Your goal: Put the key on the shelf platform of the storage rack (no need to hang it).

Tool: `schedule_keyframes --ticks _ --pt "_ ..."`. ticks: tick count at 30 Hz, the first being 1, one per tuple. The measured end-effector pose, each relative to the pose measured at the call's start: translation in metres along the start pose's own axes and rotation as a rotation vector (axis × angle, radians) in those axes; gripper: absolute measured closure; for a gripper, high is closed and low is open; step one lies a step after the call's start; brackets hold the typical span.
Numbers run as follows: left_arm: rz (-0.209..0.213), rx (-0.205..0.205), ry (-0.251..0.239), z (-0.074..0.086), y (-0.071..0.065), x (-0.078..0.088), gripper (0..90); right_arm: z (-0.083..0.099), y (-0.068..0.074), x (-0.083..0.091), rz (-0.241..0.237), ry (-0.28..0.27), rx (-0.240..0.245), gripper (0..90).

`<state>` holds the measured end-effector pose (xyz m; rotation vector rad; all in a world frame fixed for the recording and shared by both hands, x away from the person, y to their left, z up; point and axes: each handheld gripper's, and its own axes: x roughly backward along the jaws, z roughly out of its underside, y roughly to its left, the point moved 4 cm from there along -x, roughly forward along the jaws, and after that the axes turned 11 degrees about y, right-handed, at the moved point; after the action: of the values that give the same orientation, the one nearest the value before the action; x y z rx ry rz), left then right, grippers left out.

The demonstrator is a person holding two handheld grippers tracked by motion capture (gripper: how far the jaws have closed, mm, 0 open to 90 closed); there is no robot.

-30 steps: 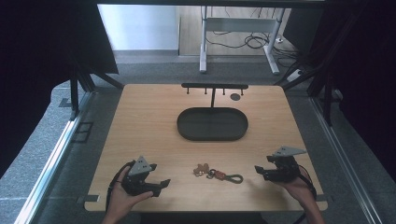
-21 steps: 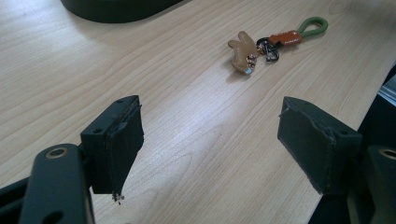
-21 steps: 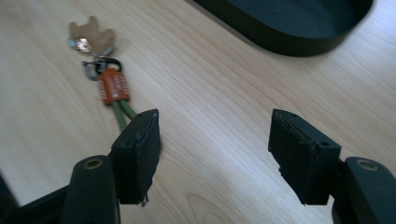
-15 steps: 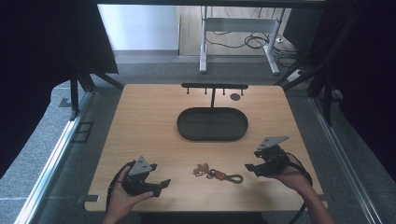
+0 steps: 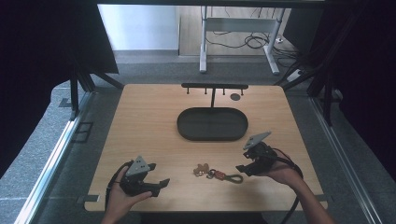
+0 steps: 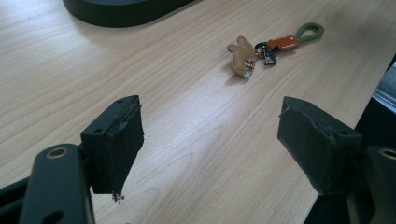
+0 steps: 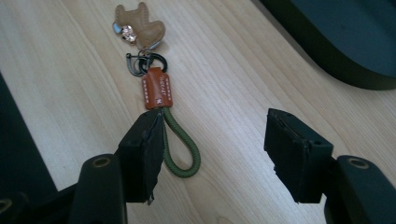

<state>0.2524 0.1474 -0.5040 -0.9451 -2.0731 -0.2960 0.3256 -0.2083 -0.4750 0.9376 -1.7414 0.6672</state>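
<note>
Jaws on my right hand-held gripper (image 7: 210, 154) stand apart and have just been closing; nothing is pinched between them yet. In the right gripper view the green cord loop (image 7: 180, 147) of the keychain (image 5: 217, 174) lies flat on the desk (image 5: 154, 121), running just beside and partly under the left pad, off-centre to the gap.

My read: the step is picking the keychain up by that loop. To do it well I need to shift the right hand-held gripper sideways so the loop sits midway between the pads, then drop low enough that the pads straddle the cord near the orange leather tab (image 7: 156, 88), which is the stiffest point. Closing as things stand would likely just shove the cord aside.

Beyond the tab come the black clip ring (image 7: 142, 63) and the tan bear charm (image 7: 139, 24); expect them to swing once lifted.

Left hand-held gripper (image 6: 210, 140) is open and empty, hovering low over bare desk, keychain well ahead of it.

Black oval tray (image 5: 212, 123) sits mid-desk, with the hook rack (image 5: 214, 87) behind it. Either looks like a plausible drop target.
</note>
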Motion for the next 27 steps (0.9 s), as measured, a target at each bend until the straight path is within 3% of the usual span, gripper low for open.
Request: schedule_keyframes --ticks 8,27 --pt "0.003 -0.004 0.001 0.0 0.001 0.001 22.6 -0.01 0.008 -0.006 -0.013 0.048 0.052 38.7" --pt "0.001 -0.008 -0.005 0.0 0.0 0.004 22.6 -0.029 0.025 -0.032 -0.041 0.151 0.116 39.9"
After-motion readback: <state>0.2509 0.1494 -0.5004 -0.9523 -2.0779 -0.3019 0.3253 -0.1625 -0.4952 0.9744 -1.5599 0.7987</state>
